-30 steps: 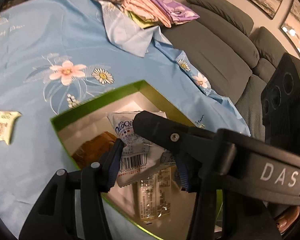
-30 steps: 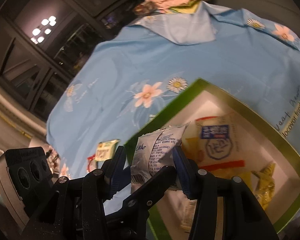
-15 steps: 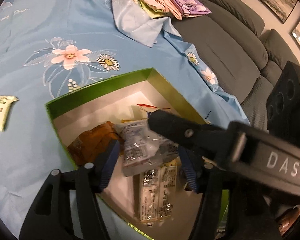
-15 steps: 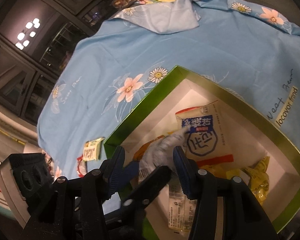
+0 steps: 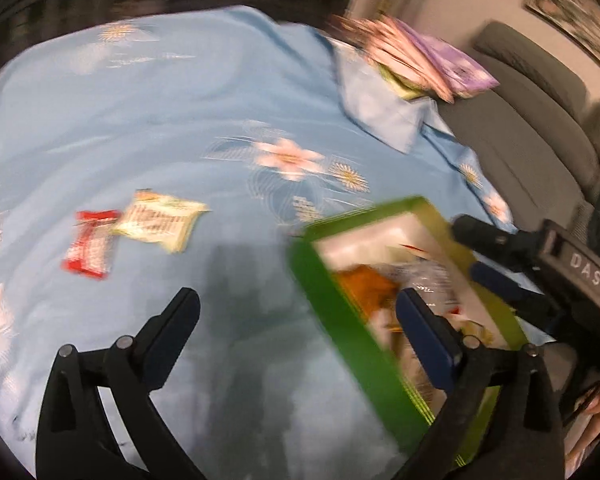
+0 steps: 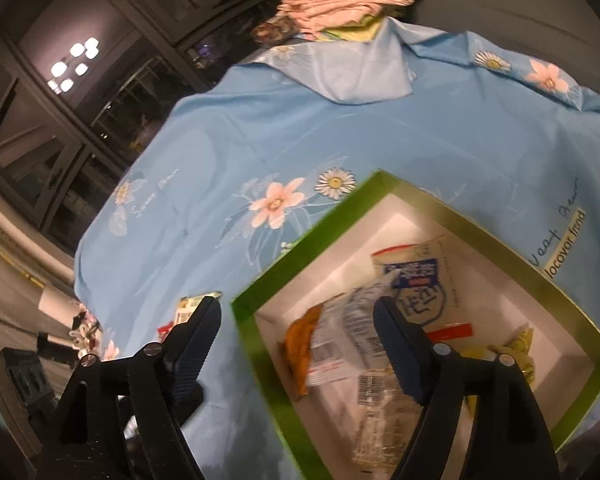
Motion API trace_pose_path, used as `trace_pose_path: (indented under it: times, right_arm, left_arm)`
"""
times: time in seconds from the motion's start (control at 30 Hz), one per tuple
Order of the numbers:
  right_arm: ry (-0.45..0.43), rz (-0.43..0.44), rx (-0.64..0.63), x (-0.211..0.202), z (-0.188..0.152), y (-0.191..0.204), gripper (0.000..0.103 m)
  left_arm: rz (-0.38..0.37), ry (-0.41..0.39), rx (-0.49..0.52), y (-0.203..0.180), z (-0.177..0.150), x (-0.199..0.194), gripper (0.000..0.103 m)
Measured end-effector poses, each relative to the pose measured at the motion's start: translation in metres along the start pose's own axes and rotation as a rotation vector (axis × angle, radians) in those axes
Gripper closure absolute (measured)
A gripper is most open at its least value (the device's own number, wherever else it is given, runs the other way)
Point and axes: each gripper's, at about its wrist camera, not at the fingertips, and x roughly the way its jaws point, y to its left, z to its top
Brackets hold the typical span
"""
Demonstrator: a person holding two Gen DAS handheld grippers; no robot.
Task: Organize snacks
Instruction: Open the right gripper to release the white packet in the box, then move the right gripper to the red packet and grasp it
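**Both grippers spread wide, snacks split between box and cloth**

Left gripper [image 5: 296, 312]: fingers wide apart, nothing between them, hanging over the light-blue flower-printed cloth [image 5: 172, 120] beside the green-rimmed white-lined cardboard box [image 5: 320, 284]. View is motion-blurred.

Right gripper [image 6: 296, 332]: likewise released and empty, one finger over the cloth, the other over the box [image 6: 340, 216].

Inside the box: clear crinkled packet with barcode [image 6: 352, 332], orange-brown packet [image 6: 300, 344], white pouch with blue label [image 6: 416, 280], yellow wrapped pieces [image 6: 520, 348] in the far corner.

Outside on the cloth, well apart from the box: red-and-white wrapper [image 5: 90, 244] touching a pale yellow-green sachet [image 5: 160, 222].

Folded pink and purple fabrics [image 6: 352, 4] stacked at the cloth's far edge; grey sofa [image 5: 532, 128] beyond.
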Motion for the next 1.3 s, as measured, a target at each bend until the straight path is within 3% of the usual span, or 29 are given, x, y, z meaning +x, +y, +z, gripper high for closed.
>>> trace_pose_path:
  times: [0.27,0.43,0.5,0.63,0.73,0.83,0.97,1.07,1.17,1.23,1.3]
  right_arm:
    - [0.038,-0.005,-0.128,0.016,-0.017,0.047,0.018]
    - [0.077,0.004,-0.222,0.038,-0.038,0.088,0.018]
    - [0.117,0.024,-0.252,0.055,-0.05,0.107,0.018]
    - [0.215,0.04,-0.308,0.097,-0.069,0.147,0.018]
    - [0.283,0.015,-0.406,0.136,-0.082,0.182,0.018]
    - [0.34,-0.015,-0.452,0.174,-0.095,0.209,0.018]
    - [0.357,-0.049,-0.544,0.213,-0.106,0.237,0.019]
    - [0.385,-0.039,-0.492,0.228,-0.099,0.236,0.032]
    - [0.422,0.039,-0.421,0.237,-0.089,0.23,0.038]
    - [0.437,0.06,-0.391,0.243,-0.083,0.227,0.043]
    - [0.463,0.077,-0.368,0.25,-0.08,0.225,0.045]
  left_arm:
    - [0.218,0.004,-0.172,0.097,-0.035,-0.031,0.001]
    - [0.239,0.017,-0.301,0.156,-0.055,-0.03,0.001]
    - [0.281,0.012,-0.354,0.174,-0.053,-0.029,0.001]
    - [0.246,-0.001,-0.45,0.199,-0.053,-0.033,0.001]
    - [0.321,0.033,-0.462,0.208,-0.055,-0.032,0.002]
    - [0.344,0.033,-0.467,0.215,-0.056,-0.034,0.002]
    - [0.26,-0.022,-0.46,0.226,-0.038,-0.026,0.006]
    - [0.152,-0.066,-0.478,0.234,-0.027,-0.018,0.01]
    - [0.123,-0.023,-0.446,0.241,-0.013,0.004,0.018]
    - [0.126,-0.001,-0.442,0.244,-0.007,0.017,0.028]
    - [0.086,0.036,-0.464,0.249,-0.003,0.034,0.032]
